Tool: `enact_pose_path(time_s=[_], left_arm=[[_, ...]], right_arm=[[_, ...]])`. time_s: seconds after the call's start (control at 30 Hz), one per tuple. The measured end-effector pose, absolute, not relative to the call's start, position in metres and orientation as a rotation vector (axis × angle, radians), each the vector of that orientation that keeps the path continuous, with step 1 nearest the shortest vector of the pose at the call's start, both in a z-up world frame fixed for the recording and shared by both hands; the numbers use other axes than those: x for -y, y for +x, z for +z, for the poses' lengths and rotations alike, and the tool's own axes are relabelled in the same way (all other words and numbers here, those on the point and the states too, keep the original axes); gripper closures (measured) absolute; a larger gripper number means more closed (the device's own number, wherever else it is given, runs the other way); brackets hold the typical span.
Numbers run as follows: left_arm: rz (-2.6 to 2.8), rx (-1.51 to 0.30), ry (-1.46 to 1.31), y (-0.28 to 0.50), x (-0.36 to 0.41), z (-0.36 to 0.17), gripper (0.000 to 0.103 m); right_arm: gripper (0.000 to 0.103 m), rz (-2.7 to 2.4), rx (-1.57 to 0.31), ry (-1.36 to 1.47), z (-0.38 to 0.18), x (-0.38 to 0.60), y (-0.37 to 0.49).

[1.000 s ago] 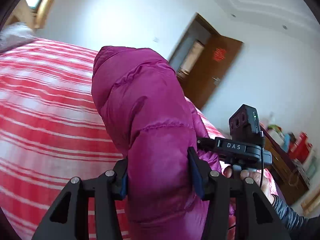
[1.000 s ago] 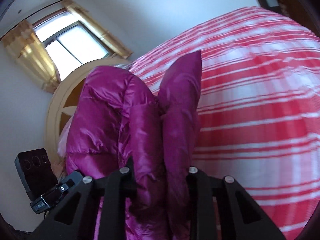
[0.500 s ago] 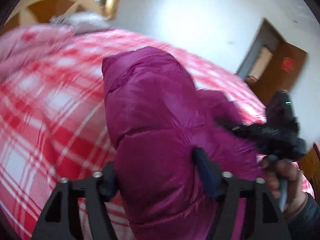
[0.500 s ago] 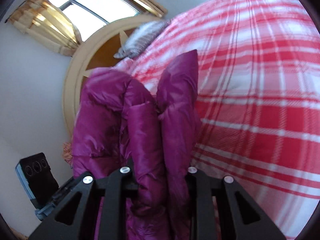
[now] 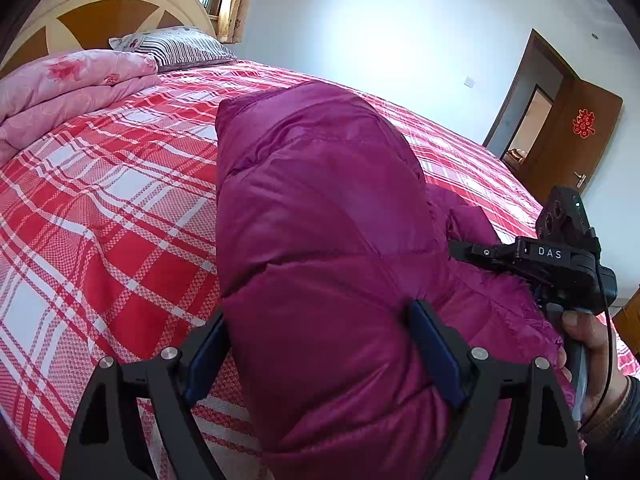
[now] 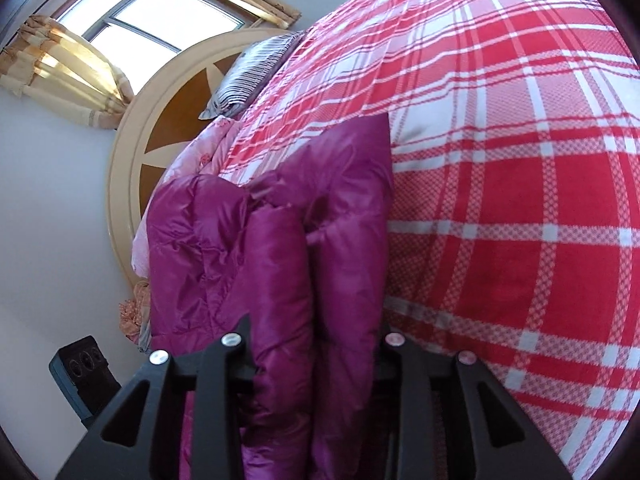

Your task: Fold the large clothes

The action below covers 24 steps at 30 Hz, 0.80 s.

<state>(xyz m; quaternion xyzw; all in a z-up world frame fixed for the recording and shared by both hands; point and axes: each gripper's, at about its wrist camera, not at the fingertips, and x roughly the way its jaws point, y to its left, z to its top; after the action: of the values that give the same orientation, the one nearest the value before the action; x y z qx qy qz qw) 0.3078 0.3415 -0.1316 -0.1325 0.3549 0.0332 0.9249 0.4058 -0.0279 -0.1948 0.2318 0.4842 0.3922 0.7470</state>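
Observation:
A magenta puffer jacket point(image 5: 320, 208) is held up over the red-and-white plaid bed point(image 5: 104, 216). My left gripper point(image 5: 320, 344) is shut on a thick padded fold of the jacket, its blue pads point(image 5: 434, 354) pressed into both sides. My right gripper point(image 6: 314, 340) is shut on bunched folds of the same jacket point(image 6: 280, 248). In the left wrist view the right gripper's body point(image 5: 560, 256) and the hand holding it show at the right, close beside the jacket.
A folded pink quilt point(image 5: 68, 84) and a striped pillow point(image 5: 176, 46) lie at the head of the bed by the round headboard point(image 6: 132, 168). A window with curtains point(image 6: 120, 28) is behind. A brown door point(image 5: 568, 136) stands open at the far right.
Both grippers have swung with the jacket toward the head of the bed and lower over the sheet. The grips on the jacket have not changed.

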Motion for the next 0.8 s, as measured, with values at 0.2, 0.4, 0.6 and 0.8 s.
enact_pose_path(time_s=[0.2,0.4,0.6,0.8], left_arm=[[0.093,-0.731,-0.223,0.306,-0.339,-0.132,0.016],[0.115,-0.740,-0.189,0.293,-0.334,-0.117,0.016],[0.106,-0.640,-0.124,0.262,-0.315,-0.072,0.016],[0.066,-0.565,-0.126,0.239,-0.302,-0.032,0.016]], right_arm=[[0.062,0.787,-1.041,0.407,-0.186,0.019,0.398],[0.042,0.702,-1.029,0.350,-0.176,0.016,0.391],[0.023,0.546,-0.860,0.280,-0.121,0.036,0.343],[0.010,0.497,-0.664,0.145,-0.065,0.039,0.275]])
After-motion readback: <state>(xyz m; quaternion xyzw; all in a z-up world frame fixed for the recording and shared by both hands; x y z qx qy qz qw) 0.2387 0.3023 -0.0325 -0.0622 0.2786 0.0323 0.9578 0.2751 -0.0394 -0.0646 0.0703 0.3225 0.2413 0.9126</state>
